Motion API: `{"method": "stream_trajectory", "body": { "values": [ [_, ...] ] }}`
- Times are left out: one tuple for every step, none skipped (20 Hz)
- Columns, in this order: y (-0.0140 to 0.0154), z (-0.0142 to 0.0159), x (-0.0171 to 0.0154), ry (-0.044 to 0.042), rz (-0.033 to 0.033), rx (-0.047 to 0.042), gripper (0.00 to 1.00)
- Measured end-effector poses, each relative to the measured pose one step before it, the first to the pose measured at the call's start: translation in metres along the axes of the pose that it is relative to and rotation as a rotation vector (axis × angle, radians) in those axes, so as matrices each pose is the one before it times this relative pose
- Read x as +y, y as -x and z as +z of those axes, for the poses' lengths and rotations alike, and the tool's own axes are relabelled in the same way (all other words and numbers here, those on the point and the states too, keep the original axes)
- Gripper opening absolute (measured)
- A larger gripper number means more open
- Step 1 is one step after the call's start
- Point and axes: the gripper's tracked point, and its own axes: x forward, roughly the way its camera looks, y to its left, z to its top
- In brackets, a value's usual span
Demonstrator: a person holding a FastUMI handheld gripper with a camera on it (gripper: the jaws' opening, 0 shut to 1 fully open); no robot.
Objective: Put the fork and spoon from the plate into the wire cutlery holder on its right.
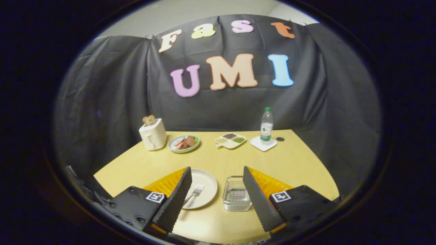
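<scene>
Yellow table (289,160), booth setting. Plate (207,180) with fork (195,192) between the fingers; spoon not discernible. Wire cutlery holder (236,193) just right of plate, empty. Gripper (217,190) spread wide, holding nothing. Step: approach. Next: lower onto fork handle, close.

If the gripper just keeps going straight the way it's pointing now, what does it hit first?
Probably bare table. The open gripper hovers with the plate and fork by one finger and the wire cutlery holder by the other; straight ahead lies the gap between them. Depth is unclear.
</scene>
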Motion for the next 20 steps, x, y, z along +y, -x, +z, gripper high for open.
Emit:
{"method": "stream_trajectory", "body": {
  "values": [
    [-0.00058,-0.00711,0.00663,0.0175,0.03089,0.02255,0.97],
    [-0.00414,-0.0079,0.00828,0.01692,0.02986,0.02274,0.97],
    [-0.00203,-0.00596,0.00643,0.00793,0.0265,0.01706,0.97],
    [-0.00151,-0.00725,0.00818,0.00388,0.02806,0.02215,0.97],
    [-0.00173,-0.00702,0.00825,-0.00049,0.02087,0.02507,0.97],
    [-0.00262,-0.00766,0.00512,-0.0039,0.0118,0.02372,0.97],
    [-0.00407,-0.00486,0.00438,-0.00611,0.0081,0.0213,0.97],
    [-0.00594,-0.00631,0.00307,-0.01026,0.00035,0.02627,0.97],
    [-0.00744,-0.00649,0.00166,-0.01611,-0.01034,0.02498,0.97],
    [-0.00623,-0.00776,0.00222,-0.02401,-0.01546,0.02926,0.97],
    [-0.00552,-0.00794,0.00162,-0.02795,-0.02218,0.03545,0.97],
    [-0.00483,-0.00909,0.0013,-0.02523,-0.02395,0.02946,0.97],
    [-0.00527,-0.00824,0.0003,-0.0188,-0.03027,0.0268,0.97],
    [-0.00629,-0.00829,-0.00054,-0.01513,-0.03268,0.03165,0.97],
    [-0.00437,-0.00894,0.0003,-0.01614,-0.02797,0.03829,0.97],
    [-0.00251,-0.00897,0.00109,-0.0175,-0.0253,0.02783,0.97],
    [-0.00232,-0.00547,0.0005,-0.01484,-0.02357,0.02396,0.97],
    [-0.00197,-0.00756,-0.00008,-0.00898,-0.02717,0.02615,0.97],
    [-0.00147,-0.00741,-0.00151,-0.00173,-0.03017,0.02907,0.97],
    [-0.00323,-0.00669,-0.00207,0.00288,-0.03145,0.02558,0.97]
  ]
}}
